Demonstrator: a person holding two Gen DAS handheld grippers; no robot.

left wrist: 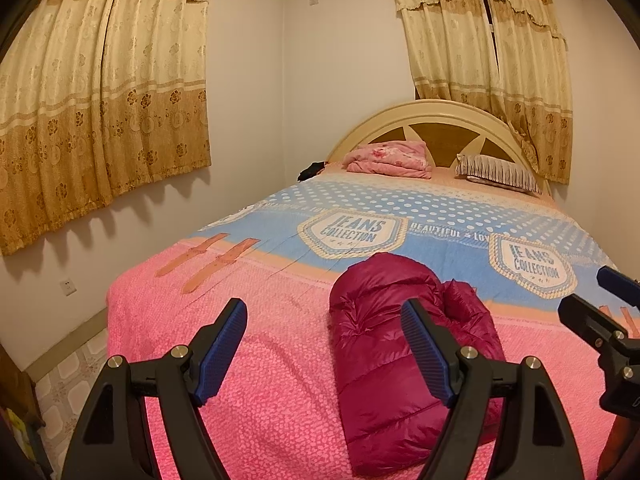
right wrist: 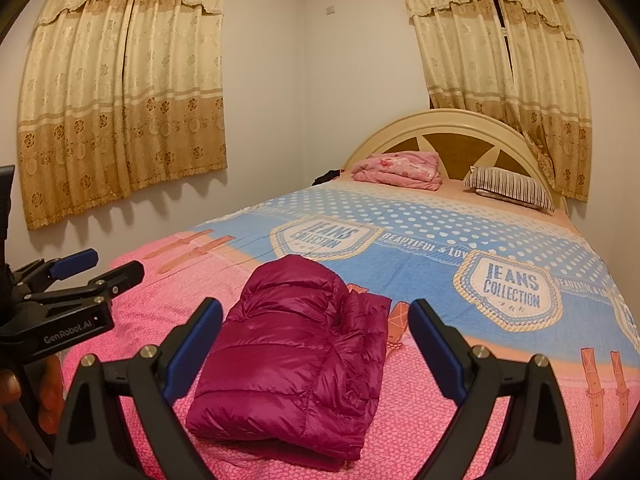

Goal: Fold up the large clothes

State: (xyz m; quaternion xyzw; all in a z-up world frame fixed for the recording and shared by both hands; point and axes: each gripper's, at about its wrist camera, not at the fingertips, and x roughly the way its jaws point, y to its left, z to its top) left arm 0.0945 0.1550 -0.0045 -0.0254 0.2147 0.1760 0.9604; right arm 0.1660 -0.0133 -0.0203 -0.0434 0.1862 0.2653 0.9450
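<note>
A magenta puffer jacket point(left wrist: 400, 360) lies folded into a compact bundle on the pink part of the bedspread point(left wrist: 260, 360). It also shows in the right wrist view point(right wrist: 296, 364). My left gripper point(left wrist: 324, 320) is open and empty, held above the bed just left of the jacket. My right gripper point(right wrist: 314, 320) is open and empty, hovering over the jacket's near end. Each gripper shows in the other's view: the right one point(left wrist: 600, 300) at the right edge, the left one point(right wrist: 108, 266) at the left edge.
The bed has a pink and blue "Jeans Collection" cover point(right wrist: 500, 280). A folded pink blanket point(right wrist: 400, 170) and a striped pillow point(right wrist: 512, 188) lie by the arched headboard point(right wrist: 452, 128). Curtains point(right wrist: 128, 100) hang on both walls. Tiled floor point(left wrist: 68, 384) lies left of the bed.
</note>
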